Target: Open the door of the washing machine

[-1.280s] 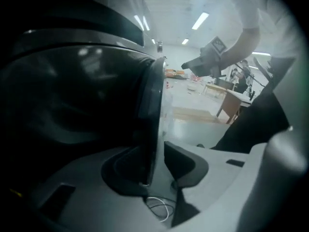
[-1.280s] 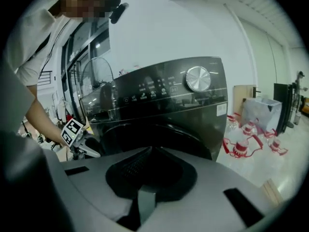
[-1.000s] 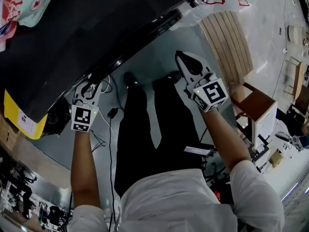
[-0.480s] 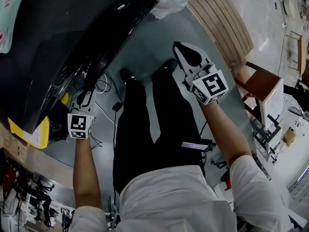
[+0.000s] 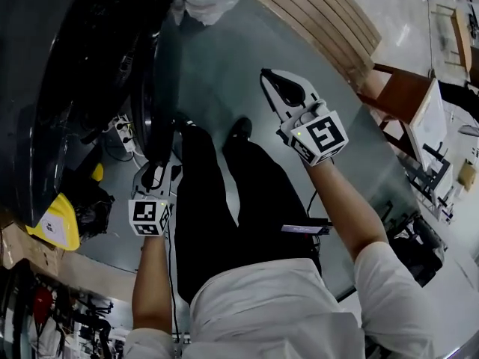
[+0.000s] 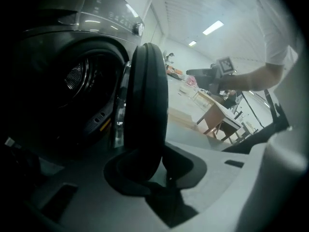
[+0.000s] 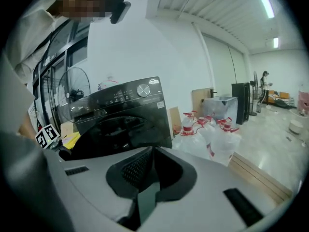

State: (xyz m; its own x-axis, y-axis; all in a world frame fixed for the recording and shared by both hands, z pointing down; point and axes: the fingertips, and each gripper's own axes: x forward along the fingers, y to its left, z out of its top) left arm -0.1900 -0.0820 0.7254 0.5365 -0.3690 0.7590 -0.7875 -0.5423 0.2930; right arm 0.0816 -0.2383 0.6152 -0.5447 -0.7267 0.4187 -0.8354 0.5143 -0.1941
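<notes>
The black washing machine (image 5: pixel 67 66) fills the head view's upper left, and its round door (image 5: pixel 153 118) stands swung out from the front. In the left gripper view the door's dark rim (image 6: pixel 147 105) runs edge-on between the jaws of my left gripper (image 6: pixel 154 163), beside the open drum (image 6: pixel 72 91). Those jaws have just been opening, and a sliver of light shows between the rim and the right pad. My left gripper (image 5: pixel 153 174) sits at the door's lower edge. My right gripper (image 5: pixel 271 81) hangs over the floor, shut and holding nothing, facing the machine (image 7: pixel 120 115).
The person's dark-trousered legs (image 5: pixel 224 193) stand between the two grippers. Cables and a power strip (image 5: pixel 120 133) lie at the machine's foot, a yellow thing (image 5: pixel 56 226) beside it. Water jugs (image 7: pixel 212 124), a wooden pallet (image 5: pixel 322 13) and a brown table (image 5: pixel 397 96) stand to the right.
The door has swung out from the machine's front. My left gripper has moved with it, down and right in the head view. The right gripper has shifted only slightly in the picture.
</notes>
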